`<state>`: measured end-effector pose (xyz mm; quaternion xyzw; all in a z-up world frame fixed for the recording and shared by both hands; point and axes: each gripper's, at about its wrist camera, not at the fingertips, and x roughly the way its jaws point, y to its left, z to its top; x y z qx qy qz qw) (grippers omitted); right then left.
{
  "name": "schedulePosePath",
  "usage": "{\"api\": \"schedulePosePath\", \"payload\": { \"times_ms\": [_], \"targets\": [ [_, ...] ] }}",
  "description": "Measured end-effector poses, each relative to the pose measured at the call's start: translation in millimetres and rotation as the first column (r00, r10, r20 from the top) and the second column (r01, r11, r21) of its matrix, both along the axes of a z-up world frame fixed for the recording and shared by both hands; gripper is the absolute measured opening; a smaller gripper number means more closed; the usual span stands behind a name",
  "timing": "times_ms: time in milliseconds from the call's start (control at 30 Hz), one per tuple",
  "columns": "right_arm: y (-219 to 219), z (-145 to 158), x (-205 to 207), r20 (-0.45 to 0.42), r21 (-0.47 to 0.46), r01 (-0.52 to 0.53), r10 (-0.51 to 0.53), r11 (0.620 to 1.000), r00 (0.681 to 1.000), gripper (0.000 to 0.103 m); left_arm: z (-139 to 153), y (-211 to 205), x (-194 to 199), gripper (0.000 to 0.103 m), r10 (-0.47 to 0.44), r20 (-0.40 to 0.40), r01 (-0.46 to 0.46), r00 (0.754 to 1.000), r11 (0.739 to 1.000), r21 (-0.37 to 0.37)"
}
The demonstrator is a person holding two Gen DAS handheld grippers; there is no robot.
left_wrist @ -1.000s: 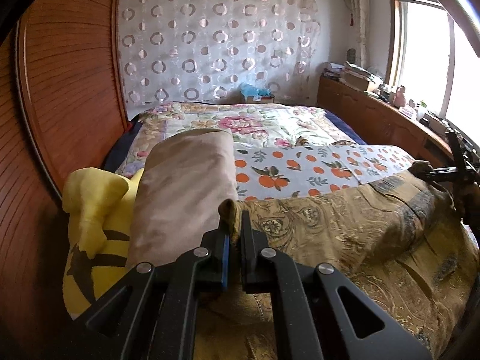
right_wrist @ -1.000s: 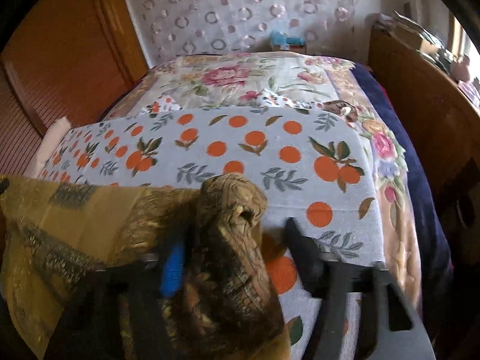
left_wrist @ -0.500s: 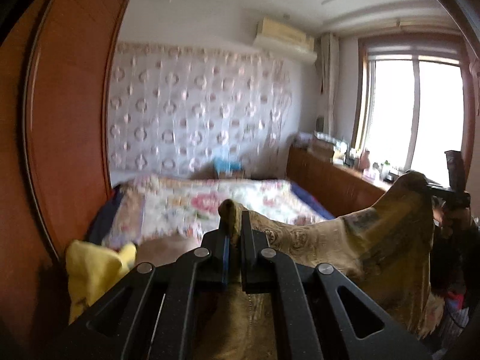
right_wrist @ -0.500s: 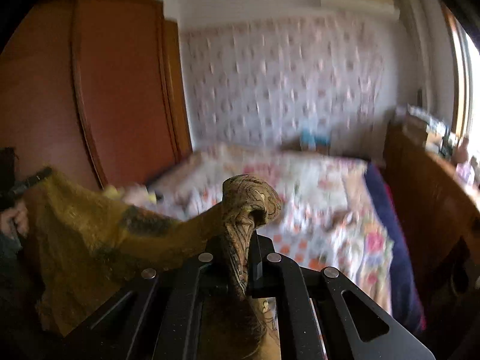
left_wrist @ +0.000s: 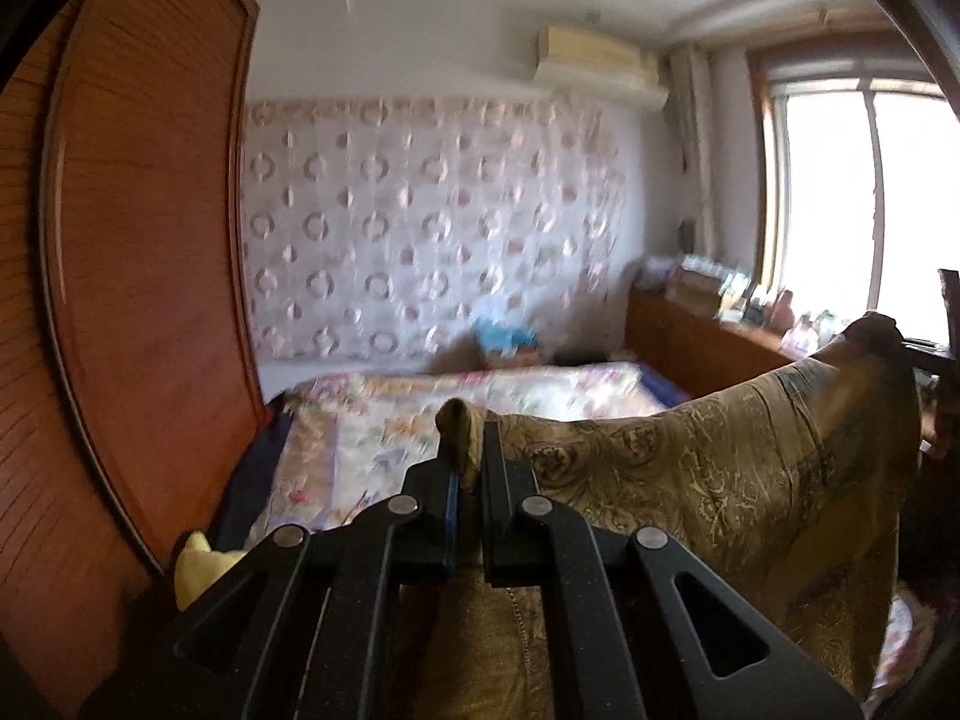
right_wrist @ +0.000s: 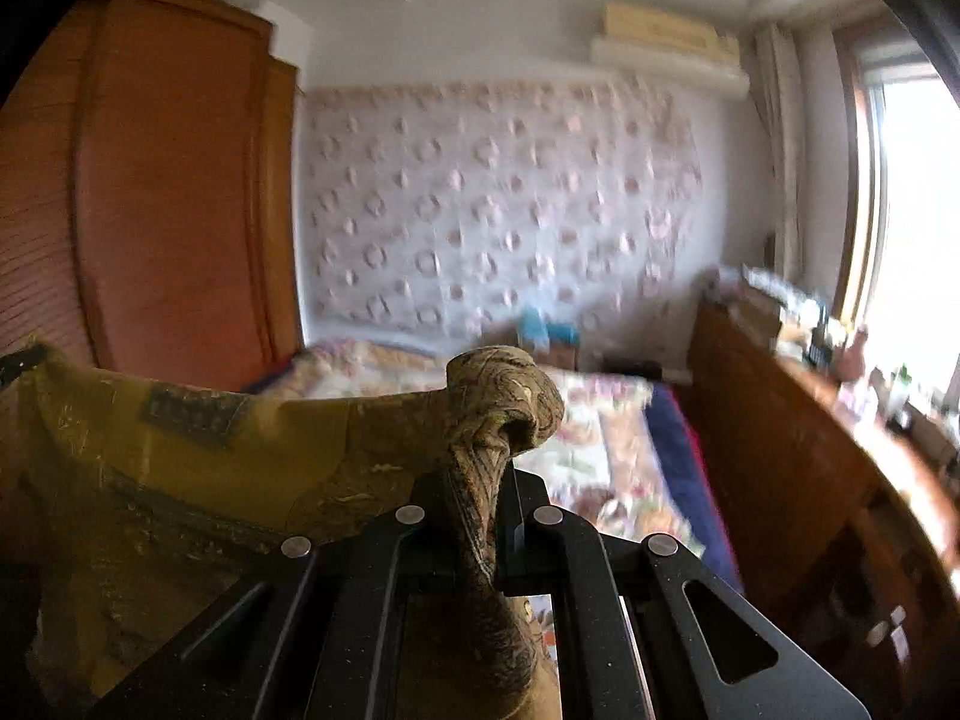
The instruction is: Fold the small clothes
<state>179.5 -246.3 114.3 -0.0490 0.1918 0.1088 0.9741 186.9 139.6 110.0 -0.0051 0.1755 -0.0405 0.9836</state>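
Since a second ago you have lifted both claws well up off the bed: the views then looked down on the orange-print sheet, and now they face the far wall, with the cloth raised into the air. Going left to right, the reddish-brown wooden wardrobe (left_wrist: 138,276) fills the left side, and a bit of yellow soft fabric (left_wrist: 198,564) shows at its foot. Your left claw (left_wrist: 467,468) is clamped together on one bunched corner of the mustard-gold paisley-patterned garment (left_wrist: 720,480), a small nub of cloth poking up between its black fingers (left_wrist: 501,468). From there the garment stretches rightward in a sagging span, hanging clear above the floral-quilted bed (left_wrist: 384,420), up to its other corner near the bright window (left_wrist: 864,198). In the right wrist view, your right claw (right_wrist: 489,516) is pinched shut on that corner, a thick twisted knot of the garment (right_wrist: 198,462) rising above the fingers (right_wrist: 531,510). Behind stand the pale circle-patterned curtain (right_wrist: 498,204), a white wall air conditioner (right_wrist: 666,42), and a cluttered brown wooden sideboard (right_wrist: 792,450) under the window.
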Motion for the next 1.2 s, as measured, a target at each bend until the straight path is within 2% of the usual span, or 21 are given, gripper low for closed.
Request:
{"api": "schedulePosePath", "payload": {
  "times_ms": [67, 100, 133, 167, 200, 333, 367, 500, 667, 767, 867, 1100, 1167, 1200],
  "targets": [
    [11, -22, 22, -0.053, -0.009, 0.004, -0.005, 1.000, 0.999, 0.006, -22, -1, 27, 0.010, 0.016, -0.054, -0.014, 0.998, 0.999, 0.031],
    [17, -37, 36, -0.103, -0.029, 0.024, -0.027, 0.999, 0.994, 0.017, -30, -3, 36, 0.012, 0.028, -0.086, -0.024, 0.996, 0.999, 0.044],
    [22, -48, 47, -0.154, -0.048, 0.049, -0.055, 0.998, 0.987, 0.031, -42, -2, 47, 0.021, 0.027, -0.130, -0.021, 0.991, 0.999, 0.047],
    [25, -52, 54, -0.192, -0.051, 0.058, -0.067, 0.997, 0.979, 0.038, -52, 0, 52, 0.033, 0.016, -0.156, -0.011, 0.988, 0.999, 0.033],
    [25, -64, 60, -0.216, -0.061, 0.069, -0.081, 0.996, 0.973, 0.048, -59, 0, 53, 0.040, 0.010, -0.168, -0.006, 0.986, 1.000, 0.022],
    [22, -91, 63, -0.265, -0.093, 0.077, -0.099, 0.993, 0.959, 0.055, -86, -4, 38, 0.068, -0.013, -0.207, 0.017, 0.978, 1.000, 0.017],
    [26, -90, 63, -0.275, -0.096, 0.072, -0.096, 0.993, 0.957, 0.055, -94, -5, 33, 0.071, -0.024, -0.218, 0.028, 0.976, 0.999, 0.017],
    [29, -92, 63, -0.313, -0.087, 0.030, -0.056, 0.996, 0.948, 0.055, -119, -9, 11, 0.074, -0.024, -0.256, 0.033, 0.966, 0.999, 0.033],
    [1, -121, 69, -0.394, -0.062, 0.015, -0.038, 0.998, 0.918, 0.055, -154, -5, -9, 0.074, 0.003, -0.307, 0.005, 0.952, 1.000, 0.026],
    [-5, -131, 78, -0.411, -0.083, 0.042, -0.073, 0.996, 0.909, 0.055, -171, -1, -16, 0.074, 0.011, -0.336, -0.006, 0.942, 1.000, 0.015],
    [-17, -132, 89, -0.430, -0.051, 0.078, -0.093, 0.996, 0.898, 0.055, -188, 4, -19, 0.074, 0.029, -0.373, -0.020, 0.927, 0.999, 0.027],
    [-26, -132, 99, -0.449, -0.039, 0.102, -0.108, 0.994, 0.887, 0.055, -197, 10, -22, 0.073, 0.039, -0.378, -0.034, 0.925, 0.999, 0.019],
    [-27, -135, 102, -0.439, -0.028, 0.110, -0.111, 0.994, 0.892, 0.055, -196, 8, -24, 0.062, 0.019, -0.373, -0.016, 0.928, 1.000, 0.012],
    [-27, -133, 102, -0.433, -0.026, 0.113, -0.113, 0.993, 0.894, 0.055, -196, 10, -23, 0.061, 0.011, -0.372, -0.009, 0.928, 1.000, 0.009]
  ]
}}
